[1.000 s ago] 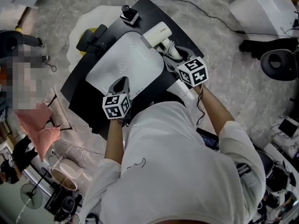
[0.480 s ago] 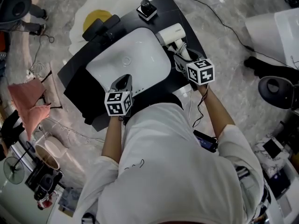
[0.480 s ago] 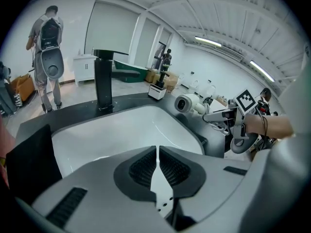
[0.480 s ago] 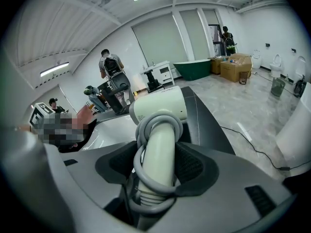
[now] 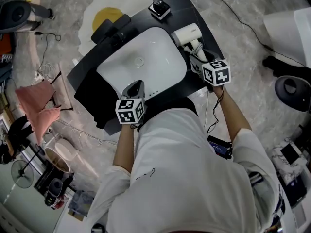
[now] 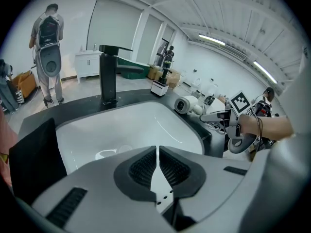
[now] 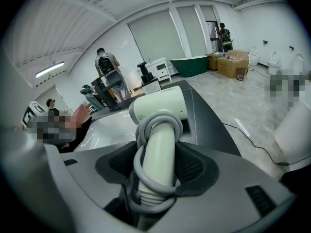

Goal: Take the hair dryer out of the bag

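Note:
A white hair dryer [image 5: 187, 34] with its grey cord wound round the handle lies low at the black counter [image 5: 194, 13], right of the sink. My right gripper [image 5: 198, 57] is shut on that handle; in the right gripper view the handle [image 7: 158, 144] fills the gap between the pads and the barrel [image 7: 158, 108] points away. My left gripper [image 5: 136, 86] hovers over the sink's near rim, shut and empty [image 6: 158, 152]. The left gripper view also shows the dryer [image 6: 187, 104] and the right gripper [image 6: 224, 116]. A flat black thing [image 5: 99, 103], perhaps the bag, lies left of the sink.
A white sink [image 5: 141, 62] is set in the counter, with a black faucet [image 5: 112, 30] behind it and a small black-and-white device [image 5: 159, 6] at the far corner. A cable runs across the floor. A person with a backpack [image 6: 48, 42] stands farther off.
My right gripper has sunk with the hair dryer toward the counter beside the sink. The left gripper has stayed over the sink's near rim.

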Motion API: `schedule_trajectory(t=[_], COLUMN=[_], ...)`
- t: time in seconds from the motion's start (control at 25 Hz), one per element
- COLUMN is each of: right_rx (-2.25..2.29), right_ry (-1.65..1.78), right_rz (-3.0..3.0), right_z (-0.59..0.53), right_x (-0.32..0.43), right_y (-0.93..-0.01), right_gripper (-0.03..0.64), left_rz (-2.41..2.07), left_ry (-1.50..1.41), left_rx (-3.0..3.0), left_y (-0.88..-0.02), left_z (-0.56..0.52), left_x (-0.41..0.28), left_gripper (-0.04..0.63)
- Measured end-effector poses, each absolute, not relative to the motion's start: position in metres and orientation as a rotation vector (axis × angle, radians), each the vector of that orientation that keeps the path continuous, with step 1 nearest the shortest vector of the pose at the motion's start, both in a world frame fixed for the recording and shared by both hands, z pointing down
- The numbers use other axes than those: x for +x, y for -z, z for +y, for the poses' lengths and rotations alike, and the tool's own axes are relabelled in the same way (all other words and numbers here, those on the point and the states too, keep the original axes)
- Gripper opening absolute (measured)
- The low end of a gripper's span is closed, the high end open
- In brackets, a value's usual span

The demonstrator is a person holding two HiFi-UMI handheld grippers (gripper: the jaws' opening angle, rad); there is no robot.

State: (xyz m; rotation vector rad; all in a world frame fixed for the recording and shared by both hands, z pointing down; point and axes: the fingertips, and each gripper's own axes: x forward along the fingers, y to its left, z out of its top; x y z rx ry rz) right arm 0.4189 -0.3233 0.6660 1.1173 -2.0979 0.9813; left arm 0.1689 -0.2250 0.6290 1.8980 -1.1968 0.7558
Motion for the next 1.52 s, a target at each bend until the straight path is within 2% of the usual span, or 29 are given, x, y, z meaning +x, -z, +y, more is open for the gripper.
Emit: schedule_trajectory(t=[0.6,0.8,1.0,1.08,1.12,1.28,1.32,1.52], right_rx=[1.088,1.124,1.151,1.141,1.144,1.218,1.210,1.015], right_ry=[-0.842,-0.776,-0.632,-0.553,-0.526,-0.419,-0.389,-0.343], right_rz=[-2.072,-2.135,-2.146,-2.141,-2.143,-2.194,-2.210,-2.278], right_z=[-0.326,-0.328,-0.313,-0.304,-0.298,-0.280,-0.275,-0.232], right_x=[0.425,0.429,0.438,0.435,0.432,0.408,0.397,0.322], right_y=[-0.683,-0.667,-0.640,-0.625,-0.617,-0.579,-0.576,-0.578], right_gripper=[0.260,0.365,0.362,0.337,0.301,0.034,-0.003,-0.003], left_rz=[-1.215,-1.225,-1.232,-1.244,-1.255,-1.339,-1.356,-1.448], left_ry=[-0.754,-0.748,-0.737,-0.708,-0.685,-0.589,-0.573,-0.515], left_rx=[1.892,1.899,1.923,1.922,1.915,1.872,1.866,1.787], left_y=[-0.629,-0.629,-0.625,-0.623,-0.621,-0.609,-0.607,-0.597], left_z=[-0.213,-0.209,-0.199,-0.193,-0.189,-0.177,-0.173,-0.131], left_x=[0.166,0.169,0.168,0.167,0.166,0.153,0.151,0.118], left_gripper=[0.034,0.034,0.034,0.034,0.034,0.034,0.034,0.034])
